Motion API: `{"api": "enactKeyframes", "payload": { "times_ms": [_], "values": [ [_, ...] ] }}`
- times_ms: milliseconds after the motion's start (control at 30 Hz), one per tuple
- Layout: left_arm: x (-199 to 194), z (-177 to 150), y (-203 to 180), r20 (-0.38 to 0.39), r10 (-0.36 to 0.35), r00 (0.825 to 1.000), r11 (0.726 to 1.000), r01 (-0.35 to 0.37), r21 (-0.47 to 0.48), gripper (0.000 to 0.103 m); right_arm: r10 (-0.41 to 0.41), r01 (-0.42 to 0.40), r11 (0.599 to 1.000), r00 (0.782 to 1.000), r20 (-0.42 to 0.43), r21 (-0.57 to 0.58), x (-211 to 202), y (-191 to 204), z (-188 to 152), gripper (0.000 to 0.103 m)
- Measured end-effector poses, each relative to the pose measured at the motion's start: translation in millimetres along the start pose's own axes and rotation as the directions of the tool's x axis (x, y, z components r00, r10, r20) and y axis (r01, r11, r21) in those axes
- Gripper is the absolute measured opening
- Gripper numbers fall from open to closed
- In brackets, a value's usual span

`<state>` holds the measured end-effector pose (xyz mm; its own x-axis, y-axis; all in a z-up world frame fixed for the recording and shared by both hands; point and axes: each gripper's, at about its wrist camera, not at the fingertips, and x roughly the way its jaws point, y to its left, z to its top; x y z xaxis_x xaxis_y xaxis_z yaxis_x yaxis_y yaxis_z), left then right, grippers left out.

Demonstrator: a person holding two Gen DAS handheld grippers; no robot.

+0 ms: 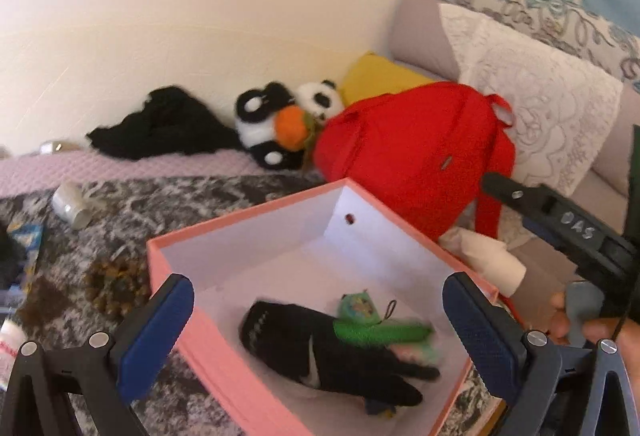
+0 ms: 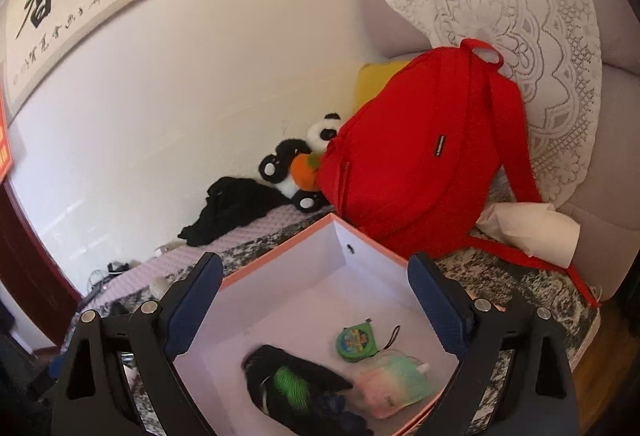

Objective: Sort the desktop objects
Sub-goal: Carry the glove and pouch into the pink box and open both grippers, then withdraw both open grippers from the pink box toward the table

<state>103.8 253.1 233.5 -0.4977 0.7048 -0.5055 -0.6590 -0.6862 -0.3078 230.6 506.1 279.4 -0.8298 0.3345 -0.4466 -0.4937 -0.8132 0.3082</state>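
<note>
A pink box (image 1: 188, 328) with a white inside stands open on the patterned cloth. In it lie a black glove (image 1: 340, 352), a green band (image 1: 380, 332), a round green toy (image 1: 358, 306) and a pastel pouch (image 2: 394, 384). My left gripper (image 1: 320, 332) hovers over the box, open, nothing between its blue pads. The right gripper (image 2: 316, 312) also hangs open above the box (image 2: 384, 256), empty. The glove (image 2: 296, 388) and green toy (image 2: 354, 342) lie below it. In the left wrist view, the right gripper's black body (image 1: 568, 228) shows at the right edge.
A red backpack (image 1: 412, 151) leans just behind the box, with a panda plush (image 1: 280, 123), black cloth (image 1: 160, 123) and lace pillow (image 1: 536, 99) beyond. A silver tape roll (image 1: 72, 205), brown beads (image 1: 114, 284) and a white bottle (image 1: 10, 340) lie left of the box. Crumpled white tissue (image 2: 532, 230) sits to the right.
</note>
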Motion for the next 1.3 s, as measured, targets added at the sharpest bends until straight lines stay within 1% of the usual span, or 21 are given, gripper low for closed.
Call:
{"api": "enactKeyframes", "payload": {
  "times_ms": [133, 200, 333, 433, 633, 767, 833, 900, 967, 1033, 1100, 1133, 1233, 1267, 1300],
  "values": [
    [-10.4, -2.8, 25.2, -0.011, 0.052, 0.999, 0.998, -0.053, -0.045, 0.103, 0.034, -0.034, 0.999, 0.999, -0.014, -0.029, 3.0, 22.5, -4.6, 0.096],
    [-19.6, -5.0, 37.8, -0.009, 0.083, 0.997, 0.995, -0.083, -0.05, 0.103, 0.056, -0.057, 0.997, 0.998, -0.02, -0.05, 4.6, 38.7, -8.5, 0.096],
    [-42.6, -12.3, 67.1, 0.0, 0.165, 0.986, 0.985, -0.165, -0.059, 0.103, 0.103, -0.105, 0.991, 0.994, -0.036, -0.086, 8.7, 74.6, -18.1, 0.096],
    [-60.6, -18.7, 94.1, -0.002, 0.224, 0.975, 0.971, -0.223, -0.08, 0.103, 0.148, -0.154, 0.982, 0.987, -0.064, -0.11, 14.2, 107.7, -29.7, 0.096],
    [-95.6, -33.6, 157.5, -0.027, 0.343, 0.939, 0.929, -0.343, -0.136, 0.103, 0.229, -0.249, 0.954, 0.965, -0.13, -0.168, 25.1, 177.1, -58.6, 0.096],
    [-105.7, -48.7, 192.3, -0.064, 0.373, 0.925, 0.911, -0.379, -0.164, 0.103, 0.266, -0.301, 0.932, 0.946, -0.184, -0.2, 38.7, 221.5, -82.3, 0.096],
    [-104.9, -56.9, 205.1, -0.085, 0.38, 0.921, 0.905, -0.389, -0.17, 0.103, 0.274, -0.324, 0.927, 0.929, -0.248, -0.191, 57.3, 238.8, -97.0, 0.096],
    [-98.8, -65.6, 218.7, -0.121, 0.394, 0.911, 0.894, -0.411, -0.178, 0.103, 0.281, -0.346, 0.921, 0.908, -0.31, -0.18, 75.8, 256.0, -111.7, 0.096],
    [-89.9, -72.2, 229.3, -0.147, 0.386, 0.911, 0.894, -0.409, -0.184, 0.103, 0.287, -0.368, 0.915, 0.883, -0.372, -0.169, 94.4, 273.2, -126.4, 0.097],
    [-75.8, -75.6, 236.7, -0.169, 0.372, 0.912, 0.898, -0.4, -0.183, 0.103, 0.291, -0.388, 0.908, 0.854, -0.431, -0.155, 113.0, 290.5, -141.1, 0.097],
    [-59.1, -79.0, 244.7, -0.19, 0.357, 0.914, 0.903, -0.39, -0.181, 0.103, 0.301, -0.414, 0.9, 0.816, -0.493, -0.136, 138.6, 305.5, -153.0, 0.097],
    [-49.2, -80.7, 249.2, -0.2, 0.349, 0.916, 0.906, -0.384, -0.18, 0.103, 0.299, -0.419, 0.898, 0.806, -0.511, -0.134, 150.8, 311.4, -158.4, 0.097],
    [-20.6, -85.3, 261.7, -0.247, 0.342, 0.907, 0.904, -0.389, -0.179, 0.103, 0.283, -0.427, 0.895, 0.772, -0.569, -0.134, 191.5, 330.0, -175.6, 0.097],
    [-9.1, -87.8, 266.9, -0.27, 0.334, 0.903, 0.903, -0.389, -0.182, 0.103, 0.282, -0.429, 0.894, 0.765, -0.58, -0.131, 200.5, 332.7, -178.6, 0.097],
    [2.5, -90.4, 272.2, -0.295, 0.326, 0.898, 0.903, -0.388, -0.186, 0.103, 0.28, -0.43, 0.895, 0.753, -0.596, -0.122, 212.8, 336.4, -183.4, 0.097]
  ]
}}
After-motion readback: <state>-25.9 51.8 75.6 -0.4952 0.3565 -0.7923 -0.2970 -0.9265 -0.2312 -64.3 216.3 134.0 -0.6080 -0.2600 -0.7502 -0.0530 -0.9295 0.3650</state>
